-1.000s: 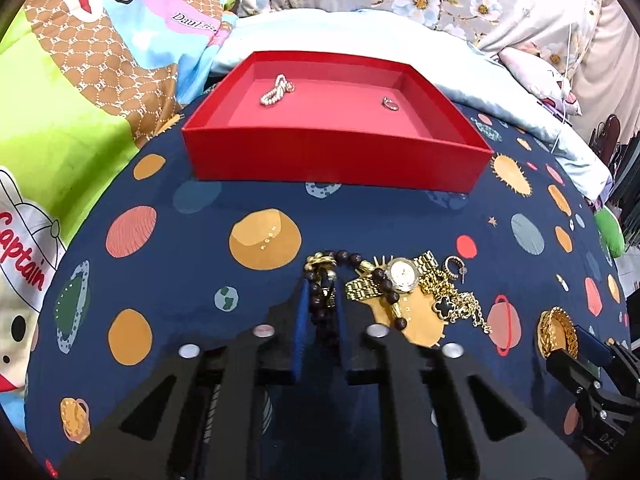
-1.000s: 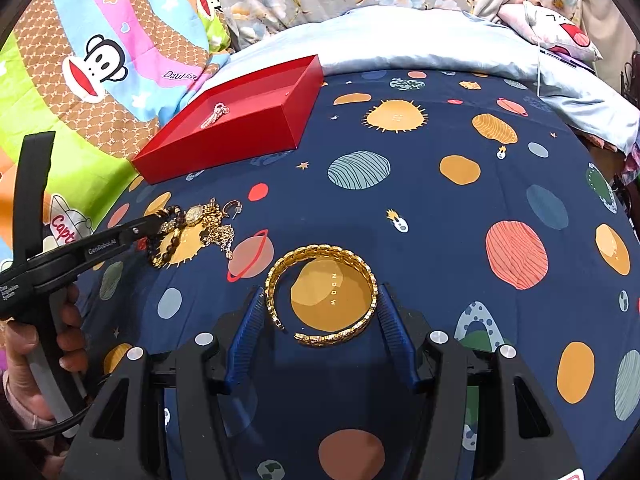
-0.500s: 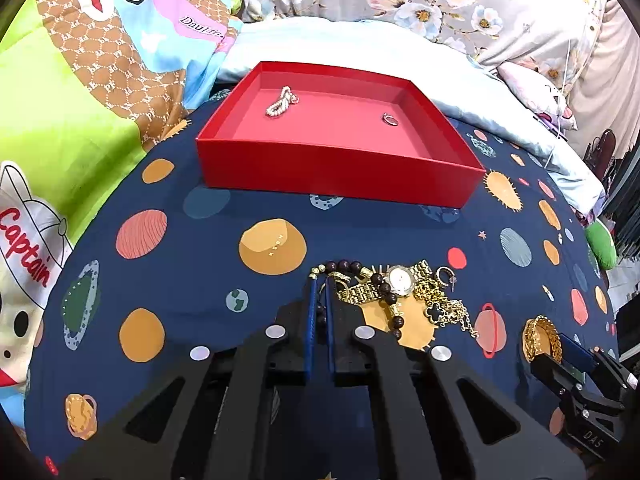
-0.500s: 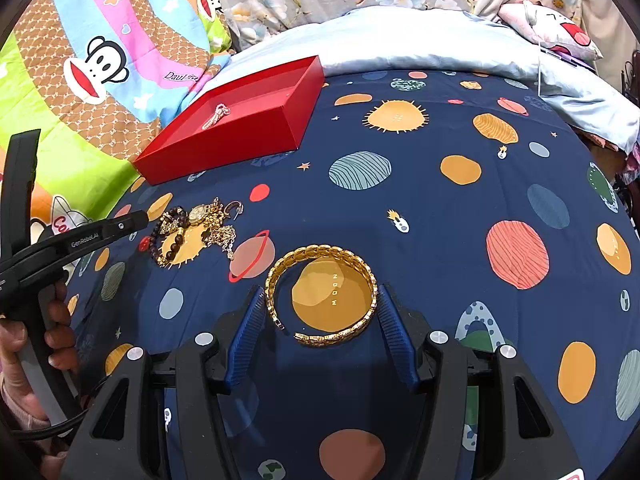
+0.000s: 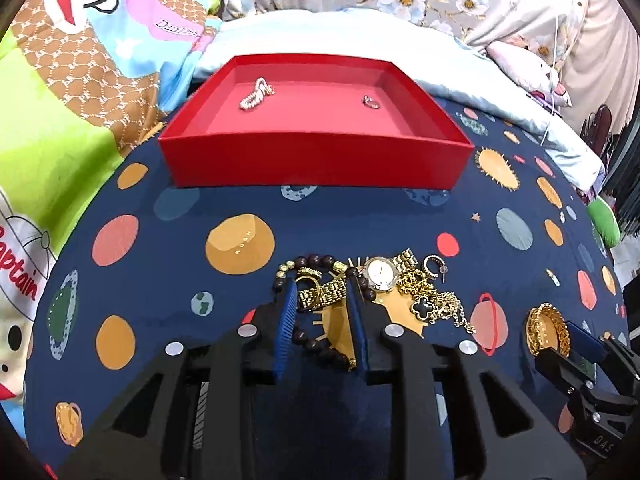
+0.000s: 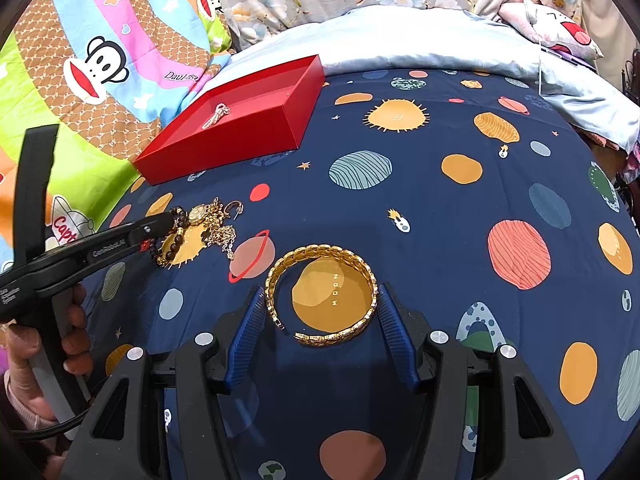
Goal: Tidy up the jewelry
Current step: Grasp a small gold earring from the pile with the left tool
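Note:
A red tray (image 5: 316, 160) holds a small silver chain (image 5: 256, 94) and a ring (image 5: 370, 101); it also shows in the right wrist view (image 6: 224, 148). A jewelry pile lies on the planet-print blanket: a dark bead bracelet (image 5: 316, 344), a gold watch (image 5: 382, 272), gold chains (image 5: 436, 304). My left gripper (image 5: 322, 292) is open, its fingers straddling the bead bracelet and the watch band. My right gripper (image 6: 322, 300) is open around a gold bangle (image 6: 322, 292) lying flat.
A cartoon monkey quilt (image 5: 80, 80) lies left, a pale blue sheet (image 6: 400, 44) and floral pillows behind. The right gripper and bangle (image 5: 548, 330) show at the left wrist view's right edge. The left gripper's arm (image 6: 80, 252) and the hand show at the right wrist view's left.
My left gripper was nearly shut at the bead bracelet, then opened wide; its fingers now straddle the beads and watch band. The right gripper and bangle have not moved.

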Action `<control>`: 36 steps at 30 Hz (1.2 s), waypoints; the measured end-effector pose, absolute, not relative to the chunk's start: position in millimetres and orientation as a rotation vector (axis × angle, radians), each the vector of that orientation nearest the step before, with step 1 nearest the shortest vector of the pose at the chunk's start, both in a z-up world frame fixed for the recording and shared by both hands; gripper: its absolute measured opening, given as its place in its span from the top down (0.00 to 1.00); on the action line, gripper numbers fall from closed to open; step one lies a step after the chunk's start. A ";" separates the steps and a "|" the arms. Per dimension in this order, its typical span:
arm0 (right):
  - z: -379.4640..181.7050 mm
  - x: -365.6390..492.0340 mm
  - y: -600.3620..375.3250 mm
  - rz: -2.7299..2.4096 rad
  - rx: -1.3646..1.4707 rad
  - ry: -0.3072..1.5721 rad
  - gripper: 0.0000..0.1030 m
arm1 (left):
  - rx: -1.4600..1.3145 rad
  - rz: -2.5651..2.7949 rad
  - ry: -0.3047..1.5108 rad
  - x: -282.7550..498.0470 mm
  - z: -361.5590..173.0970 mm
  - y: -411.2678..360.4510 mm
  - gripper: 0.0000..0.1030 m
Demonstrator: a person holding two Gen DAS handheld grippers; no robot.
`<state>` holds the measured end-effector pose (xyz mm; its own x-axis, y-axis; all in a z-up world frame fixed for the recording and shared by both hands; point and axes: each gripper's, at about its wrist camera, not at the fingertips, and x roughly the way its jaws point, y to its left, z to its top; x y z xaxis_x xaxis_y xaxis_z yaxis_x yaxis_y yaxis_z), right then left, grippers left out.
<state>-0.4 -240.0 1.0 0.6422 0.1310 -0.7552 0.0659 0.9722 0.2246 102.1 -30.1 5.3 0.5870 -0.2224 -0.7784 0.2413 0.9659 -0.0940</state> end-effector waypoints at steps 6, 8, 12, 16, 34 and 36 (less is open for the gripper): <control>1.3 -0.5 -240.2 0.038 0.244 0.874 0.45 | 0.004 -0.267 0.897 101.8 8.1 -25.3 0.96; 1.2 -1.1 -240.1 0.039 0.246 0.872 0.45 | -0.005 -0.264 0.892 101.1 10.0 -22.5 0.97; 1.5 -1.6 -240.5 0.040 0.253 0.867 0.45 | -0.020 -0.269 0.872 97.0 17.5 -17.0 1.00; 1.4 -1.4 -240.8 0.040 0.254 0.868 0.45 | -0.024 -0.288 0.868 93.7 21.0 -16.3 1.00; 0.8 -1.1 -241.2 0.042 0.254 0.870 0.45 | 0.014 -0.280 0.888 98.7 2.3 -30.8 0.91; 0.6 -1.1 -240.7 0.042 0.255 0.870 0.45 | 0.021 -0.265 0.883 97.5 2.8 -31.3 0.86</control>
